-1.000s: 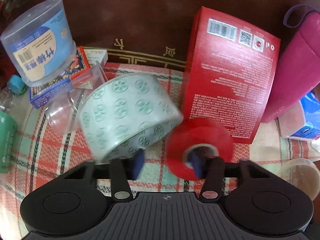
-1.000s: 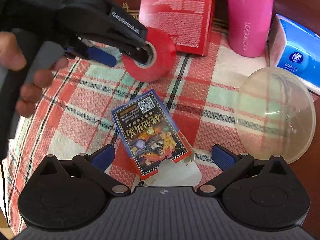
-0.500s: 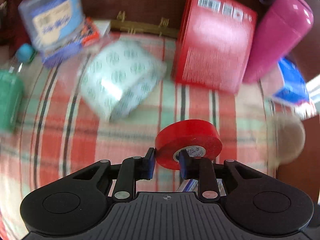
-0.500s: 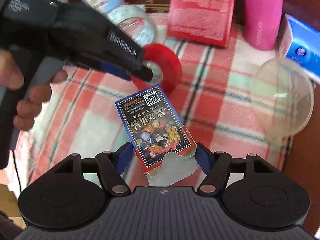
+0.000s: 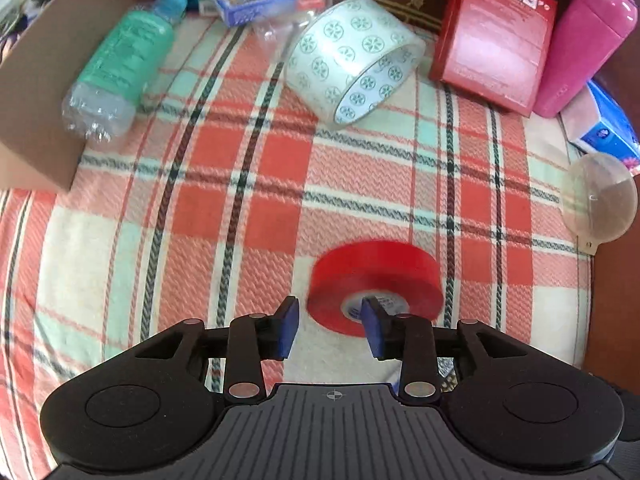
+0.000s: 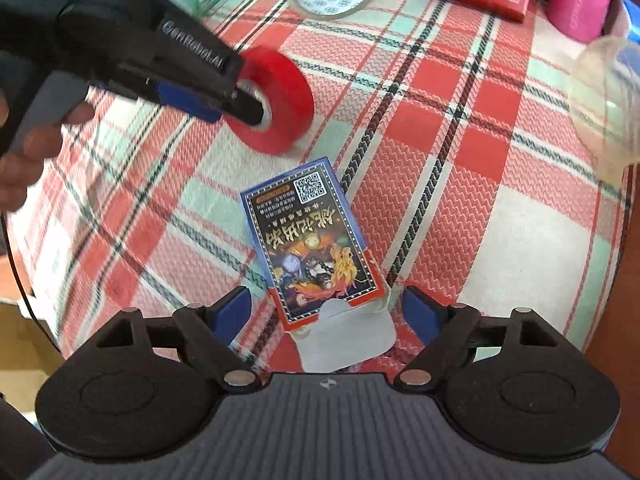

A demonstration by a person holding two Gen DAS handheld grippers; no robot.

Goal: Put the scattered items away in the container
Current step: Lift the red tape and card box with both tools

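Note:
A red tape roll [image 5: 376,280] sits on the plaid cloth just ahead of my left gripper [image 5: 330,330]. The left jaws stand open; the right finger reaches into the roll's core, the left finger is apart from its rim. The roll also shows in the right wrist view [image 6: 276,100]. My right gripper [image 6: 324,312] is open around the near end of a blue-and-red card box [image 6: 310,240] lying flat, flap open. A brown cardboard box wall [image 5: 36,92] stands at the far left.
A patterned clear tape roll [image 5: 352,60], a green bottle [image 5: 120,60], a red carton [image 5: 492,36], a pink flask [image 5: 584,36], a blue tissue pack [image 5: 608,132] and a clear dome lid [image 5: 600,200] lie around the cloth [image 5: 200,220].
My left gripper pulled back toward me with the red roll, then its jaws opened off the roll's wall. My right gripper closed in around the card box, then widened again.

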